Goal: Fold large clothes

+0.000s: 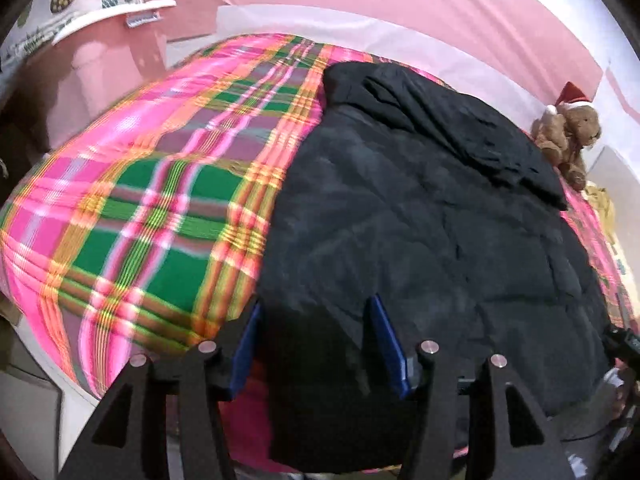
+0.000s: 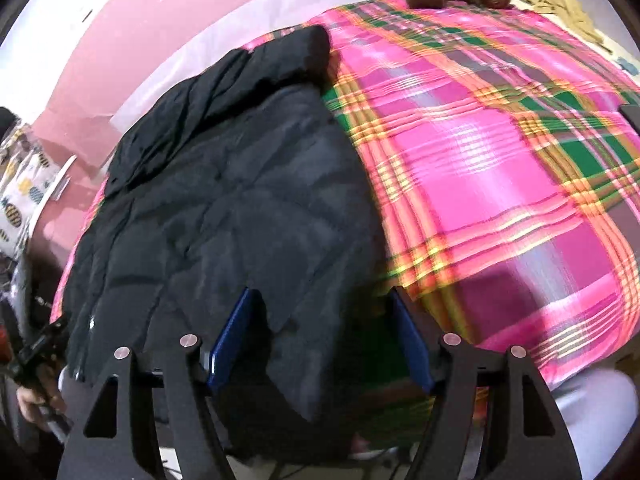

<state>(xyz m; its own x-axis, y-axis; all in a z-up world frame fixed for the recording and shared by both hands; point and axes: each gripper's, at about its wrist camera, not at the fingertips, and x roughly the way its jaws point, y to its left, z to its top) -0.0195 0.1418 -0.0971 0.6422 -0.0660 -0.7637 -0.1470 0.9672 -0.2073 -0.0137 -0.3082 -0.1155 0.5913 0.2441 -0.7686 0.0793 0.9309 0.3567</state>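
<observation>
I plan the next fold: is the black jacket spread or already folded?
Partly folded: the black jacket lies narrow, one sleeve laid across its body.

The left gripper stood with its two blue-padded fingers spread wide apart, pointing forward and down. The right gripper was likewise spread wide, its blue pads angled outward, pointing forward and down.
</observation>
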